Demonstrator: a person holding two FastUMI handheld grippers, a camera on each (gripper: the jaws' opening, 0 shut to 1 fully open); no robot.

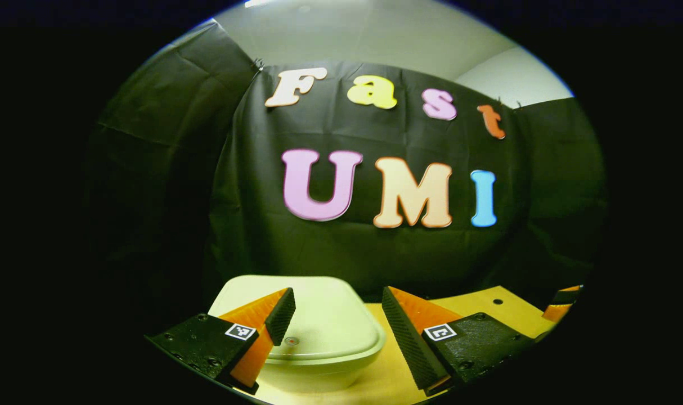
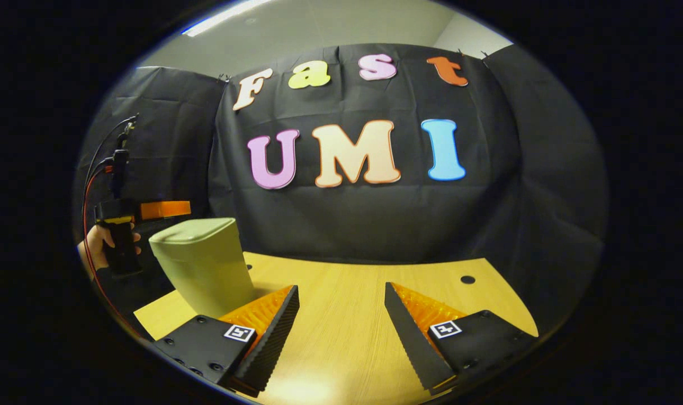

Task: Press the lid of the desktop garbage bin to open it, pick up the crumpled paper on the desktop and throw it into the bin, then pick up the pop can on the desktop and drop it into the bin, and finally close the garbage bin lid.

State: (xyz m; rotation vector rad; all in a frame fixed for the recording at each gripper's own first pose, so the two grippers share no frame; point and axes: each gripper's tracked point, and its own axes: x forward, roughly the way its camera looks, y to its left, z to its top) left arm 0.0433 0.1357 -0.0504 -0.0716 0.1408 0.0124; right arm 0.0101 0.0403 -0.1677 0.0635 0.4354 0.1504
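Left gripper view puts my left tongs (image 1: 337, 315) just above the pale green plastic desktop bin (image 1: 319, 360), whose rounded lid (image 1: 324, 315) lies flat and closed beneath them. Their fingers stand spread apart, holding nothing; the left finger (image 1: 279, 315) hangs over the lid near its small red press mark (image 1: 291, 341), though I cannot tell whether it touches. I judge I am at the very first step, pressing the lid to open it. The next move calls for bringing a fingertip down onto that mark and pushing until the lid springs.

From the right gripper view, the left tongs (image 2: 164, 210) sit level over the bin top, held by a hand (image 2: 97, 244) gripping the upright handle at the table's left end. My right tongs (image 2: 341, 304) are released too, hovering low over the bare light wooden table (image 2: 341, 349), well to the side of the bin. I cannot make out crumpled paper or a can from here.
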